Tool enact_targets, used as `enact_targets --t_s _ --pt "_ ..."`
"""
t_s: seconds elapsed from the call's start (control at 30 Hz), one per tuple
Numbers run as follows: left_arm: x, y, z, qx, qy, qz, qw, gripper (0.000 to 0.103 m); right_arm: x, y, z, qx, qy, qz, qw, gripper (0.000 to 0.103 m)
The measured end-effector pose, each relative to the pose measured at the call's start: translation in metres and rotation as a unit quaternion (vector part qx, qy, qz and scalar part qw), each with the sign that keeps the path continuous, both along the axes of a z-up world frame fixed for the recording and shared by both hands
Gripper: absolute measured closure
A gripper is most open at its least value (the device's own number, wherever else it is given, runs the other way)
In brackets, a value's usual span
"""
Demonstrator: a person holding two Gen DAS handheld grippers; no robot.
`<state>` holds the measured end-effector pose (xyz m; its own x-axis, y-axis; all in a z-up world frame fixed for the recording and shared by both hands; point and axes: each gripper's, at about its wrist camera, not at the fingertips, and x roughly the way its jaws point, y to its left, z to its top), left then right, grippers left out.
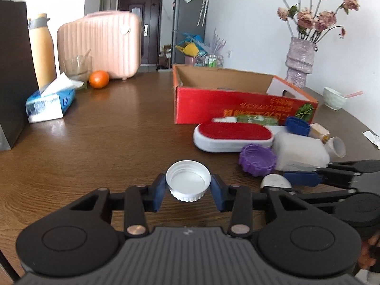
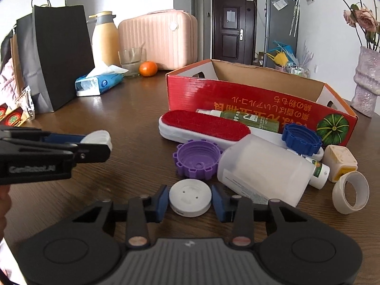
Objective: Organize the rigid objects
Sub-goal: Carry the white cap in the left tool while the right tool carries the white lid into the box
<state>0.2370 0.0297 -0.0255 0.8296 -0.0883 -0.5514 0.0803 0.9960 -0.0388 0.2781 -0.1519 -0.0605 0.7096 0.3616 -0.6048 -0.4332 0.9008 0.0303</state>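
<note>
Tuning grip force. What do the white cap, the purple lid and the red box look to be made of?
White cap: looks like hard moulded plastic, matte, with a ribbed rim.
Purple lid: likely rigid plastic, slight sheen, chunky moulded teeth around the edge.
Red box: cardboard, glossy printed outside, plain brown inside with cut handle holes.

- Open cardboard box sits mid-tabletop; vase stands to its right.
- Lint brush lies just before the box's front wall, a spray bottle between brush and box.
- Toothed cap lies in front of the brush; plastic jar on its side just right of it.
- Second toothed cap rests behind the jar; tape roll lies at far right.
- Left gripper holds an upturned cap left of the pile.
- Right gripper has a round disc between its jaws, in front of the toothed cap.
- Tissue pack, glass, orange and suitcase stand at far left.
</note>
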Motion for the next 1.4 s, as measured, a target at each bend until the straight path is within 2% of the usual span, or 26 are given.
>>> enact_targets --t_s 0.17,0.3,0.4,0.5,0.63,0.8,1.07,1.27,1.4 --pt "-0.022 -0.012 0.013 0.011 -0.022 -0.001 0.9997 0.062 -0.019 -0.010 0.010 0.006 -0.025 -0.015 1.000 0.065" --pt "-0.046 -0.025 0.022 0.032 -0.051 0.015 0.9981 0.062 -0.055 -0.032 0.027 0.006 -0.073 -0.035 0.997 0.065" --pt "-0.065 -0.038 0.027 0.041 -0.076 0.028 0.9959 0.062 -0.084 -0.059 0.040 0.023 -0.103 -0.066 0.992 0.065" --pt "-0.087 -0.050 0.032 0.039 -0.103 0.026 0.9936 0.062 -0.110 -0.082 0.050 0.041 -0.115 -0.089 0.989 0.065" --pt "-0.110 -0.061 0.042 0.041 -0.127 0.016 0.9909 0.062 -0.145 -0.103 0.062 0.040 -0.153 -0.104 0.982 0.064" --pt "-0.125 -0.065 0.052 0.036 -0.152 0.022 0.9875 0.062 -0.162 -0.116 0.072 0.057 -0.184 -0.122 0.974 0.064" --pt "-0.101 -0.063 0.062 0.023 -0.158 0.021 0.9870 0.062 -0.140 -0.117 0.085 0.076 -0.193 -0.122 0.971 0.065" --pt "-0.046 -0.046 0.090 0.002 -0.166 0.023 0.9858 0.062 -0.082 -0.123 0.102 0.098 -0.189 -0.125 0.969 0.064" --pt "-0.007 -0.040 0.104 0.001 -0.170 0.022 0.9853 0.062 -0.042 -0.121 0.118 0.090 -0.198 -0.128 0.968 0.064"
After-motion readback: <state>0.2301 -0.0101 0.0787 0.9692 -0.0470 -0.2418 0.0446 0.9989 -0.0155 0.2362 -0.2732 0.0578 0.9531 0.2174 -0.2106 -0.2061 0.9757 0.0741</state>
